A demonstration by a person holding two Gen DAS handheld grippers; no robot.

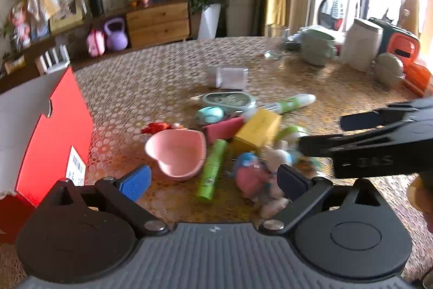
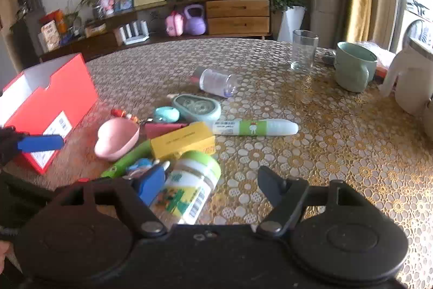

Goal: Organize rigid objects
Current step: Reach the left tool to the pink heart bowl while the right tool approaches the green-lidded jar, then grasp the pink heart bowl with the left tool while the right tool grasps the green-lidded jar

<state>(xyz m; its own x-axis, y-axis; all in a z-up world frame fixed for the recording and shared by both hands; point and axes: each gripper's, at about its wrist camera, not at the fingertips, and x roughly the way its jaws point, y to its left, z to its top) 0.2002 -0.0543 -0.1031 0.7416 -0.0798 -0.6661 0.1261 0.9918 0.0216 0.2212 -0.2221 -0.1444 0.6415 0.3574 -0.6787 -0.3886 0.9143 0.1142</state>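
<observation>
Red cardboard, white inside: the shoe box (image 2: 51,102) stands open at the left edge of the table (image 2: 338,132), and we see nothing in the part of its interior that shows. Beside it lies the heap of small things, among them a pink heart-shaped dish (image 1: 177,151), hollow and bare, a yellow carton (image 2: 182,141) and a green-lidded jar (image 2: 189,186) on its side. Our left gripper (image 1: 213,179) hangs over the heap with jaws spread, holding nothing. Our right gripper (image 2: 211,188) is likewise agape, the jar just before it.
</observation>
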